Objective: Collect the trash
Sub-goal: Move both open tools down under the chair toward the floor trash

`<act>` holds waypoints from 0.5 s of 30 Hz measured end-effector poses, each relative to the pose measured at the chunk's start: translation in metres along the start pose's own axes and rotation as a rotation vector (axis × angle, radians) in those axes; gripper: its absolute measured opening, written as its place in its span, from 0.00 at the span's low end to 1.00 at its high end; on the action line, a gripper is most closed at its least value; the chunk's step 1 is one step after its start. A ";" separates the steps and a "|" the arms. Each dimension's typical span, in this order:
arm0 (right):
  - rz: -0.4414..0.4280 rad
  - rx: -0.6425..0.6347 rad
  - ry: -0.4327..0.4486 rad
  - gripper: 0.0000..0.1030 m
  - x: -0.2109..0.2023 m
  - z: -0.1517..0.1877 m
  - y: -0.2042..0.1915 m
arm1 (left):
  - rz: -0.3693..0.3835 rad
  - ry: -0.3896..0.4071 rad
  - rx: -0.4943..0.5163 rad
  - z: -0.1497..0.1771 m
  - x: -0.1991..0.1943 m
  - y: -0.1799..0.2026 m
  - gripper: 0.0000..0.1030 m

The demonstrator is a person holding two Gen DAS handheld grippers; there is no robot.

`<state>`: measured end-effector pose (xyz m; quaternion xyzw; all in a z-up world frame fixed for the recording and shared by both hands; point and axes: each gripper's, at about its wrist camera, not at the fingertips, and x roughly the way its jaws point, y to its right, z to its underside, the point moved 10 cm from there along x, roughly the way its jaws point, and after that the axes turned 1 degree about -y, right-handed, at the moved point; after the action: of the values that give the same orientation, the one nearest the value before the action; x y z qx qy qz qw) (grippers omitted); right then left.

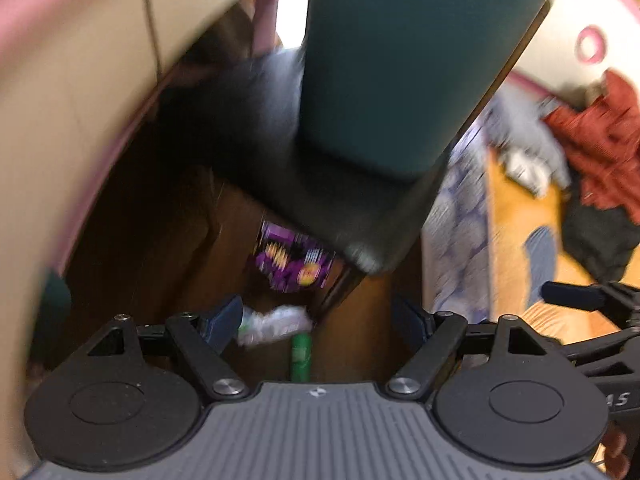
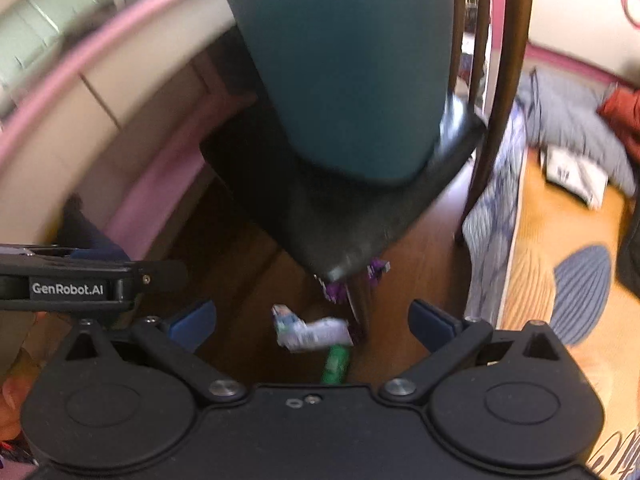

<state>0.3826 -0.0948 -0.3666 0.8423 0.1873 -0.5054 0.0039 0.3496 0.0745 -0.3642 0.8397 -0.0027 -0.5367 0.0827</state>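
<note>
1. Both views are smeared by blur; fine detail is lost.
2. The left gripper (image 1: 316, 320) has its blue-padded fingers spread wide, pinching nothing.
3. The right gripper (image 2: 312, 322) is spread wide too, holding nothing.
4. On the brown wood floor (image 2: 240, 272) lie three bits of trash: a crumpled white wrapper (image 1: 276, 325) (image 2: 310, 332), a green cylinder (image 1: 301, 356) (image 2: 336, 364) touching its near edge, and a glossy purple packet (image 1: 290, 260) (image 2: 376, 272) partly under the chair.
5. The chair (image 2: 352, 216) has a smooth black seat and thin dark wooden back rails.
6. A matte teal bin (image 1: 400, 72) (image 2: 340, 60) stands on the seat.
7. A patterned rug (image 2: 568, 264) lies to the right.
</note>
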 end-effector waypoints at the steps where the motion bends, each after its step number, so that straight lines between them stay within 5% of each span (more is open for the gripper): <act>1: 0.002 -0.003 -0.017 1.00 0.012 0.009 0.003 | -0.012 -0.027 -0.018 0.010 0.015 -0.005 0.78; 9: 0.005 -0.010 -0.129 1.00 0.124 0.089 0.017 | -0.112 -0.230 -0.209 0.116 0.148 -0.056 0.78; 15: -0.006 0.051 -0.187 0.99 0.214 0.135 0.025 | -0.175 -0.343 -0.246 0.188 0.244 -0.097 0.78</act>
<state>0.3657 -0.0782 -0.6200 0.7909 0.1757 -0.5862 -0.0015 0.2754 0.1219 -0.6745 0.7167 0.1215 -0.6731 0.1362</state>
